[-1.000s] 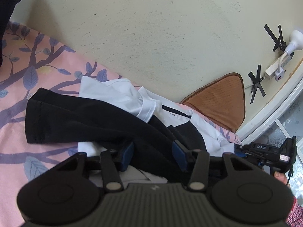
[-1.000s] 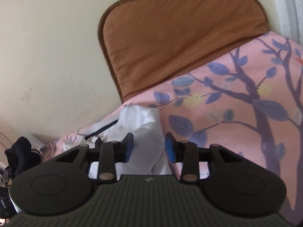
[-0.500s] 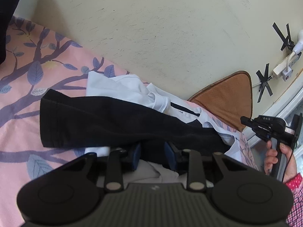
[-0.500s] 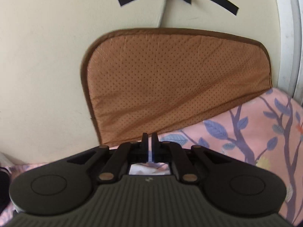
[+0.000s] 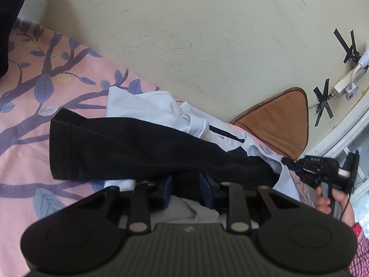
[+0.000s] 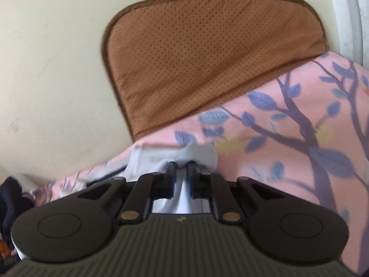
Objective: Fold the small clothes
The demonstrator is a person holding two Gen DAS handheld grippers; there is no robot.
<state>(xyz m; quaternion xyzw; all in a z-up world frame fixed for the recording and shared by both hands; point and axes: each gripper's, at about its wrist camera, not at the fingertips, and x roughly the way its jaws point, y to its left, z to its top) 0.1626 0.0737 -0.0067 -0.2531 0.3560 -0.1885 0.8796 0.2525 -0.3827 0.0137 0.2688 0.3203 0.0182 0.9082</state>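
Bedsheet: a pink cotton bedsheet printed with purple branches and blue leaves (image 5: pixel 27 124) fills the left of the left wrist view and carries the heap of clothes; it shows again on the right of the right wrist view (image 6: pixel 288 138).
Black garment: a long black knit garment with a stitched hem (image 5: pixel 129 152) lies across the heap, its hem end at the left on the sheet, its other end running right toward the far gripper.
White garment: a white jersey shirt with a black stripe (image 5: pixel 159 110) lies crumpled under and behind the black garment, close to the wall.
Left gripper: the black two-finger left gripper with blue pads (image 5: pixel 185 190) stands partly spread, low over the near edge of the black garment; dark cloth sits between the pads, but whether they grip it I cannot tell.
Wall: a cream plastered wall (image 5: pixel 184 46) rises behind the bed.
Cushion: a brown perforated leather-like cushion with a dark edge (image 5: pixel 283 124) leans on the wall to the right of the clothes; it fills the upper middle of the right wrist view (image 6: pixel 207 55).
Right gripper: the black two-finger right gripper (image 6: pixel 181 180) is pinching a fold of the white shirt's pale fabric (image 6: pixel 182 194), pads nearly together; the left wrist view shows it held in a hand at the far right (image 5: pixel 290 162).
Power strip: a white power strip with a plug (image 5: pixel 348 85) is fixed to the wall with crossed black tape, far right.
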